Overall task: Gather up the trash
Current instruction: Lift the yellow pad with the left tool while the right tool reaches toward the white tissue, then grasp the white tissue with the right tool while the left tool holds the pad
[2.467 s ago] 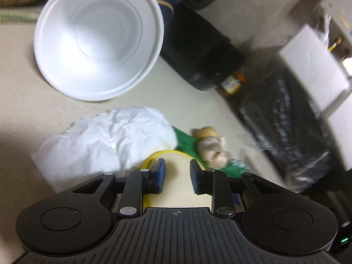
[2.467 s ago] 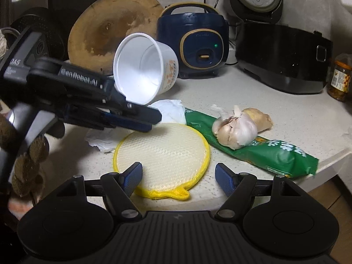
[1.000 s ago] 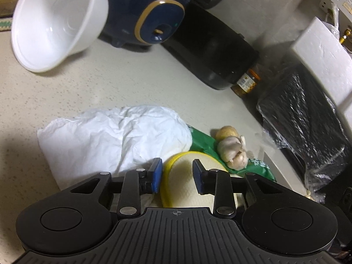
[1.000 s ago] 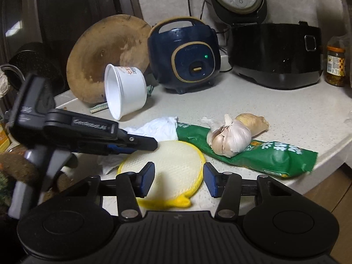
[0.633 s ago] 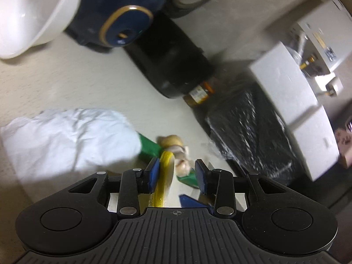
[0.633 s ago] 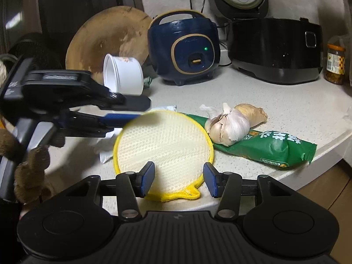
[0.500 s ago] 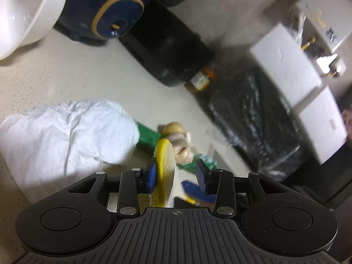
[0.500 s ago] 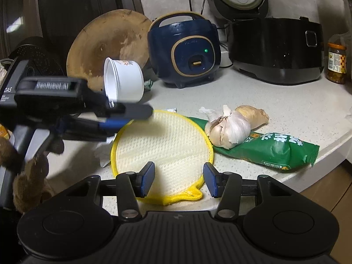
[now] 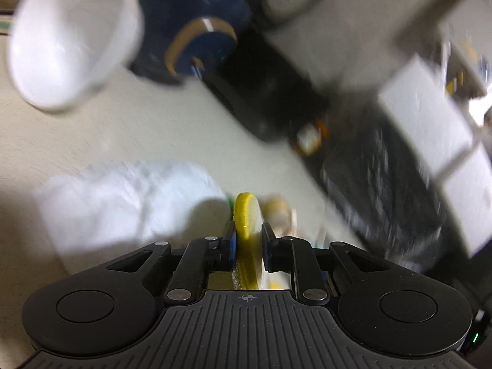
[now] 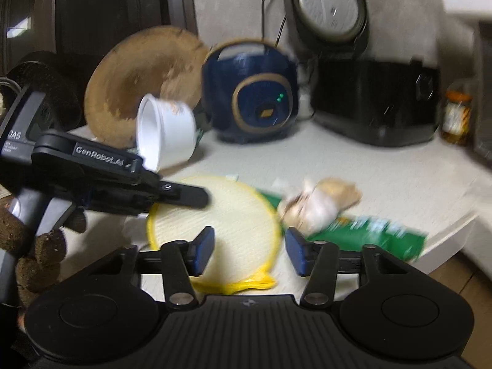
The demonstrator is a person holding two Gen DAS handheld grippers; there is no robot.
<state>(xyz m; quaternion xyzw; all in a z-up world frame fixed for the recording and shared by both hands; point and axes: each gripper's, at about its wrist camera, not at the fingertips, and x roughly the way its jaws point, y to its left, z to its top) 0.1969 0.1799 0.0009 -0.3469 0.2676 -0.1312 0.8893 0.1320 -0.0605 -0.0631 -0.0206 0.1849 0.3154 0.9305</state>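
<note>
My left gripper point(image 9: 248, 247) has just been closing and now pinches the yellow-rimmed pad point(image 10: 215, 215) at its rim, tilted up off the counter point(image 10: 399, 184); it looks light and floppy. My right gripper point(image 10: 249, 253) hangs open

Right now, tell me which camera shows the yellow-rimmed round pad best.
The right wrist view: the pad shows its whole pale face and yellow rim, tilted up off the counter. The left wrist view shows it only edge-on, pinched in the left gripper.
</note>
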